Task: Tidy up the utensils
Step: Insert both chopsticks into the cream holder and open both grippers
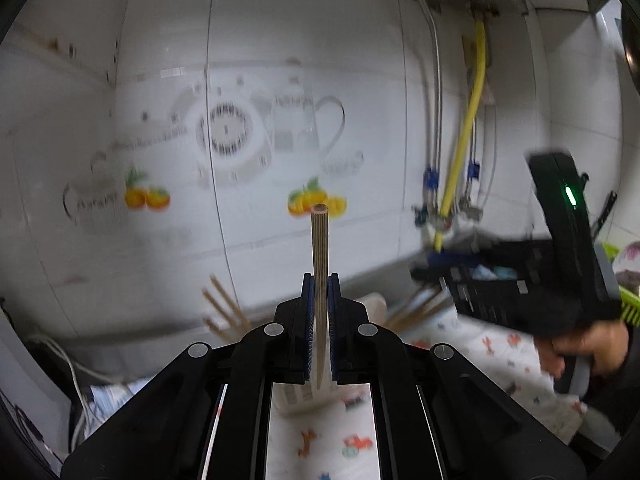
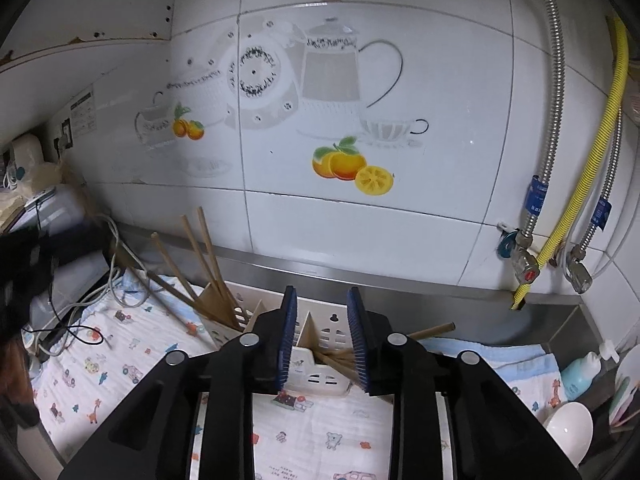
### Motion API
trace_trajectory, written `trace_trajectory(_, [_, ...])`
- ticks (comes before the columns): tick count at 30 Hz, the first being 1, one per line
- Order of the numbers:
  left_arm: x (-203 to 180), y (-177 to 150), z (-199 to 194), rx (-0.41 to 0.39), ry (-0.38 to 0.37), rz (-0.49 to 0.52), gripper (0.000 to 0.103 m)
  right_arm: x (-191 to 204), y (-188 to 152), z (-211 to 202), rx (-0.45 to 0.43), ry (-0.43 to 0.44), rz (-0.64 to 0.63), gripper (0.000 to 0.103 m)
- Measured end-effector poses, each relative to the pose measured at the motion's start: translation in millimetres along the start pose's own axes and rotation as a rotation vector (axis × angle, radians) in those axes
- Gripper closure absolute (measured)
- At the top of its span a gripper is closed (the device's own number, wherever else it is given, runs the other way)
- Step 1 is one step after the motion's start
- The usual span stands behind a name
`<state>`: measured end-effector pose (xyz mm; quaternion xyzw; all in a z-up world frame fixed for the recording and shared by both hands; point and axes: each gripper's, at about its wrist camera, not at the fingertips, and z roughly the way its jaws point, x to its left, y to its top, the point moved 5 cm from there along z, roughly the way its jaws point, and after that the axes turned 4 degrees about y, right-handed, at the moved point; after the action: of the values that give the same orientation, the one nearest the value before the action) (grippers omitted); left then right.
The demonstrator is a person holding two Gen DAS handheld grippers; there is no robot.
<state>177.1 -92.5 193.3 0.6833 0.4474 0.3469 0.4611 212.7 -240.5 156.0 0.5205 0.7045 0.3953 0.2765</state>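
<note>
Above the patterned surface (image 2: 320, 432) | left tool (image 1: 319, 292) clamps one chopstick (image 1: 320, 248) upright | right tool (image 2: 322, 312) open, empty, over holder (image 2: 320, 376) | risk: thin stick pivots, misses compartment.

the utensil holder (image 2: 320, 356) stands on the cloth (image 2: 320, 432), chopsticks (image 2: 212, 276) in its left compartment, bowl (image 2: 568, 432) far right.

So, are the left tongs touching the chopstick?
Touching. The left wrist view shows the left tongs shut on the chopstick, both blue pads pressing its sides.
</note>
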Motion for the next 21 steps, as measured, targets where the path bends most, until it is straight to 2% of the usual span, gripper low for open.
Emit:
trace_trajectory(8, [4, 27, 22, -0.049, 0.068, -0.006, 0.098, -1, -19, -13, -0.009, 0.02, 0.015, 0.074])
trace_trajectory(15, [20, 20, 44, -0.048, 0.085, -0.069, 0.098, -5, -40, -13, 0.004, 0.021, 0.021, 0.074])
trace_trajectory(21, [20, 9, 62, -0.018, 0.091, -0.054, 0.098, -5, -54, -6, 0.024, 0.024, 0.034, 0.074])
